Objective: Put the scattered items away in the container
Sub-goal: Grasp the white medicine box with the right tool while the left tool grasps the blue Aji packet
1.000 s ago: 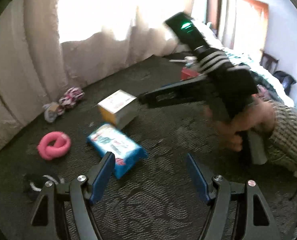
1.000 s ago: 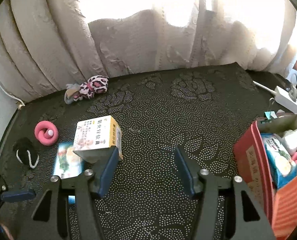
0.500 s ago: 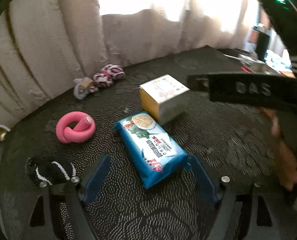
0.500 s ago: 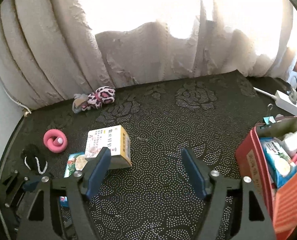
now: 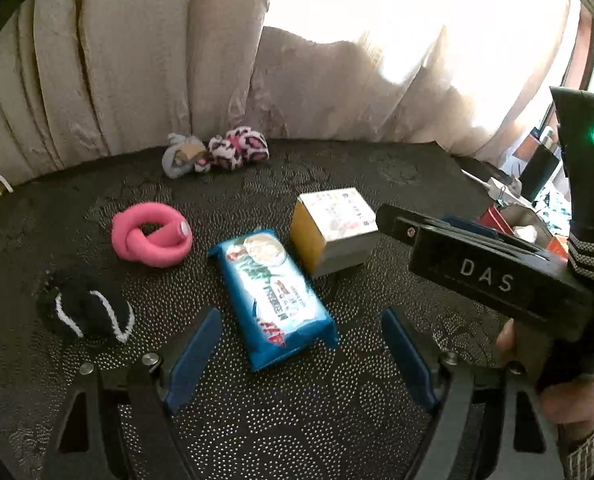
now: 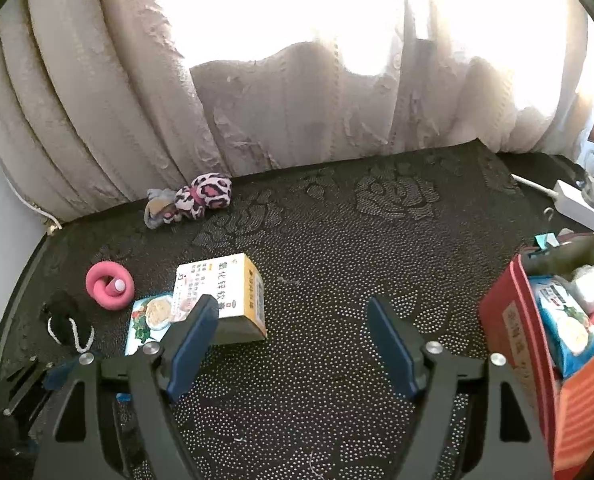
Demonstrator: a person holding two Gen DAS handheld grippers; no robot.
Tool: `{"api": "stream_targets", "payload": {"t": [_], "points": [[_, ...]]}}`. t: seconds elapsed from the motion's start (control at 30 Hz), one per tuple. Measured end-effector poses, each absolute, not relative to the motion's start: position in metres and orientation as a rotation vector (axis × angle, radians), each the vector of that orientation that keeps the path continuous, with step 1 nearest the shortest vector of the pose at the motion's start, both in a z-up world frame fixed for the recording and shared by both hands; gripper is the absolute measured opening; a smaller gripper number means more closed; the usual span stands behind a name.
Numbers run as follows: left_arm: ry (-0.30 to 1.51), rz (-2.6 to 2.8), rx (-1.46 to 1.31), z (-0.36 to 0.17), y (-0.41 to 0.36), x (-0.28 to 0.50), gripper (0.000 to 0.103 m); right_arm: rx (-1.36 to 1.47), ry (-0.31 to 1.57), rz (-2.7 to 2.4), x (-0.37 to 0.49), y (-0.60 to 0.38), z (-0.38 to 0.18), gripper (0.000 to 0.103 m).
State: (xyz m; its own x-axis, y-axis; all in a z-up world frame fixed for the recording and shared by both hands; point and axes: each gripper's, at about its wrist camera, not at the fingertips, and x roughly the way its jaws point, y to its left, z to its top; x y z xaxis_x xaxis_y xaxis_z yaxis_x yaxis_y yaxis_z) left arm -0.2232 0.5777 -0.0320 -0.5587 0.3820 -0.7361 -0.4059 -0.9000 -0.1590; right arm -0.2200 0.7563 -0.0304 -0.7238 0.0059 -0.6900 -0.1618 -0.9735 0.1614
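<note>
A blue snack packet (image 5: 273, 292) lies on the dark patterned cloth, just ahead of my open, empty left gripper (image 5: 301, 356). Behind it stands a yellow-and-white box (image 5: 333, 228). A pink knotted ring (image 5: 151, 234), a black sock (image 5: 83, 308) and a leopard-print bundle (image 5: 217, 152) lie to the left. My right gripper (image 6: 293, 340) is open and empty; the box (image 6: 225, 292) sits beyond its left finger. The red container (image 6: 513, 320) at the right holds a blue packet (image 6: 565, 320) and a white bottle (image 6: 589, 280).
Beige curtains (image 6: 257, 100) close the far edge. A white power strip (image 6: 581, 204) lies at the far right behind the container. The right gripper's body (image 5: 493, 276) crosses the right of the left wrist view.
My left gripper has swung left, bringing the blue packet between its fingers' line. My right gripper has drawn back and up a little, so the box looks farther off.
</note>
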Motion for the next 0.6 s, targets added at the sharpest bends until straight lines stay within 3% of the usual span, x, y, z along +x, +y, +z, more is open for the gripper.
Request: {"api": "stream_targets", "payload": {"t": [0.17, 0.37, 0.43, 0.5, 0.6], "points": [[0.137, 2.522, -1.185, -0.047, 0.592, -0.232, 0.084, -1.112, 0.374, 2.797, -0.219, 0.764, -0.032, 0.08], [0.056, 2.551, -1.258, -0.062, 0.576, -0.247, 0.083, -1.141, 0.345, 2.839, -0.221, 0.756, -0.034, 0.08], [0.066, 2.578, -1.261, -0.061, 0.573, -0.247, 0.059, -1.154, 0.322, 2.864, -0.222, 0.749, -0.034, 0.08], [0.063, 2.597, -1.262, -0.06, 0.569, -0.247, 0.051, -1.163, 0.295, 2.892, -0.223, 0.741, -0.034, 0.082], [0.045, 2.6, -1.258, -0.058, 0.564, -0.248, 0.049, -1.174, 0.246, 2.926, -0.226, 0.728, -0.033, 0.084]]}}
